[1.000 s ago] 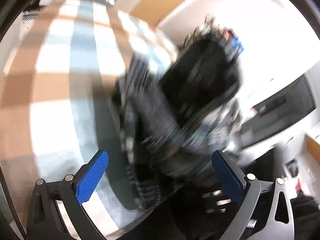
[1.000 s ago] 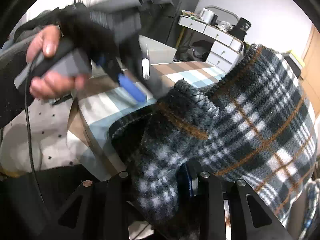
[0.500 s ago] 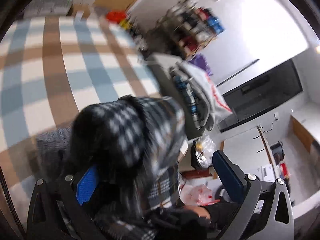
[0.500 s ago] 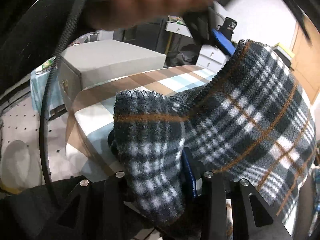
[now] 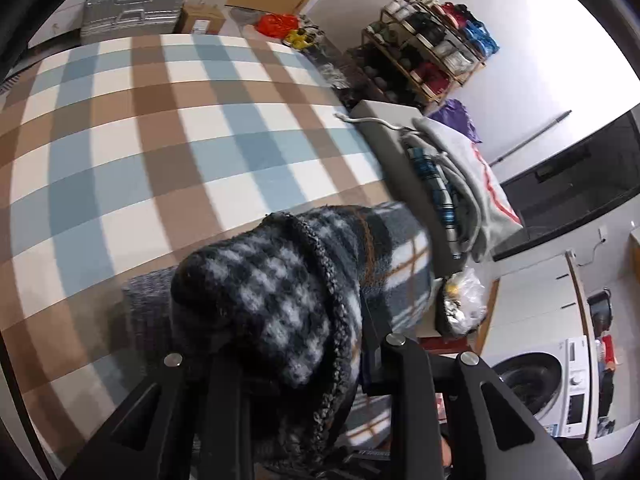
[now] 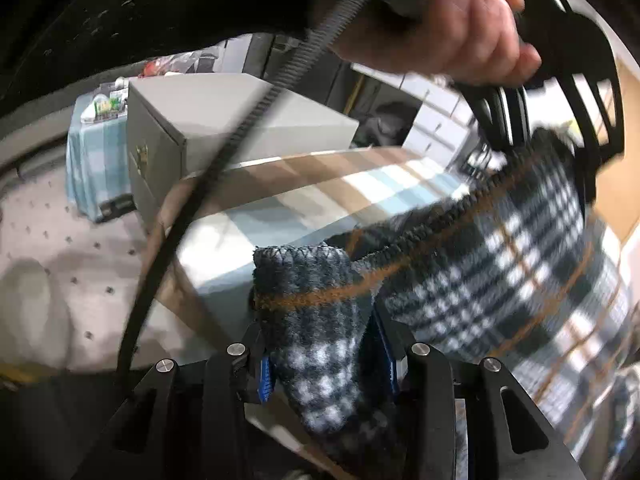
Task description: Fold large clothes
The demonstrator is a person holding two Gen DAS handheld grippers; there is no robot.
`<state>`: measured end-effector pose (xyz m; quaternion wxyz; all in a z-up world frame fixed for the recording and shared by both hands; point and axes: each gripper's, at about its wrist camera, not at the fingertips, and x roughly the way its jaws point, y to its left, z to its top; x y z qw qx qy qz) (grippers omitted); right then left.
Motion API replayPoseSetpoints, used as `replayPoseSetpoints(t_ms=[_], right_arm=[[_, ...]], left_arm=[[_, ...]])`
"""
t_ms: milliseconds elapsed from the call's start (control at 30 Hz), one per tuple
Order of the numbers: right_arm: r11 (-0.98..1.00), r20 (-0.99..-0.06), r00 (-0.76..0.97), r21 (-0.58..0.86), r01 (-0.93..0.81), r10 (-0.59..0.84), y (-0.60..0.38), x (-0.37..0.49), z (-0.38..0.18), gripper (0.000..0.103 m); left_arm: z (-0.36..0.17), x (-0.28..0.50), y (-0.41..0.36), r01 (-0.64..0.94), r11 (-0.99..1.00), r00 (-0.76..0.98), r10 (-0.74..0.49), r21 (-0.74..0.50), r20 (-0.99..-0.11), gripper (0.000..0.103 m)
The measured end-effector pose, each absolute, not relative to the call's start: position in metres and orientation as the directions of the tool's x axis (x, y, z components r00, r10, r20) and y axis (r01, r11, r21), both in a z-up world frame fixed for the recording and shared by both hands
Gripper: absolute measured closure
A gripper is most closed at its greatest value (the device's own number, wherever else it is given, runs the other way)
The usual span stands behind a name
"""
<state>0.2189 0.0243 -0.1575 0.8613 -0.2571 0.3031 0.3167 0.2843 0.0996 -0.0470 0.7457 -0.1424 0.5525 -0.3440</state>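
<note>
A dark plaid fleece garment point(image 5: 280, 300) with white checks and orange lines bunches between the fingers of my left gripper point(image 5: 288, 364), which is shut on it just above the near edge of the checked table point(image 5: 160, 140). In the right wrist view the same garment point(image 6: 500, 280) stretches from my right gripper point(image 6: 326, 364), which is shut on a corner of it, up to the left gripper point(image 6: 520, 120) held in the person's hand point(image 6: 460, 28) at the upper right. The cloth hangs taut between the two grippers, off the table point(image 6: 280, 208).
A pile of folded clothes point(image 5: 452, 184) lies on a grey box point(image 5: 384, 132) at the table's right side. A shoe rack point(image 5: 432, 52), a suitcase point(image 5: 132, 4) and a washing machine point(image 5: 552, 384) stand around. Another grey box point(image 6: 224, 120) stands left of the table.
The left gripper was open one second ago and has closed on the garment's edge. It then swung up and right, pulling the cloth taut. The right gripper has kept its hold.
</note>
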Motion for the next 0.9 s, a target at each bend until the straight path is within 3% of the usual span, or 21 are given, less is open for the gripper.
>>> replayPoseSetpoints(t_ms=[200, 300, 333, 433, 533, 667, 767, 900], right_arm=[[0.723, -0.719, 0.378, 0.247, -0.646, 0.584, -0.011, 0.256, -0.149, 0.06], [0.672, -0.674, 0.302, 0.391, -0.628, 0.674, -0.021, 0.258, -0.142, 0.038], [0.654, -0.66, 0.28, 0.428, -0.623, 0.698, -0.024, 0.256, -0.138, 0.032], [0.615, -0.622, 0.232, 0.517, -0.596, 0.748, -0.041, 0.251, -0.126, 0.03], [0.598, -0.574, 0.236, 0.598, -0.534, 0.785, -0.075, 0.249, -0.114, 0.011], [0.58, -0.497, 0.299, 0.696, -0.423, 0.814, -0.124, 0.259, -0.106, 0.005], [0.601, -0.514, 0.323, 0.742, -0.297, 0.795, -0.145, 0.282, -0.121, 0.002], [0.537, -0.499, 0.228, 0.83, -0.153, 0.836, -0.145, 0.306, -0.158, 0.002]], left_arm=[[-0.073, 0.291, 0.131, 0.303, 0.683, 0.156, -0.724, -0.665, -0.672, 0.082], [-0.085, 0.295, 0.14, 0.28, 0.66, 0.16, -0.748, -0.697, -0.644, 0.082], [-0.086, 0.296, 0.142, 0.281, 0.653, 0.16, -0.755, -0.703, -0.636, 0.081], [-0.093, 0.296, 0.147, 0.278, 0.619, 0.158, -0.784, -0.735, -0.6, 0.078], [-0.094, 0.296, 0.149, 0.29, 0.595, 0.158, -0.802, -0.749, -0.576, 0.077], [-0.093, 0.293, 0.154, 0.308, 0.586, 0.163, -0.809, -0.749, -0.565, 0.074], [-0.093, 0.291, 0.159, 0.303, 0.598, 0.17, -0.8, -0.742, -0.576, 0.066], [-0.076, 0.284, 0.165, 0.245, 0.684, 0.189, -0.729, -0.687, -0.658, 0.059]])
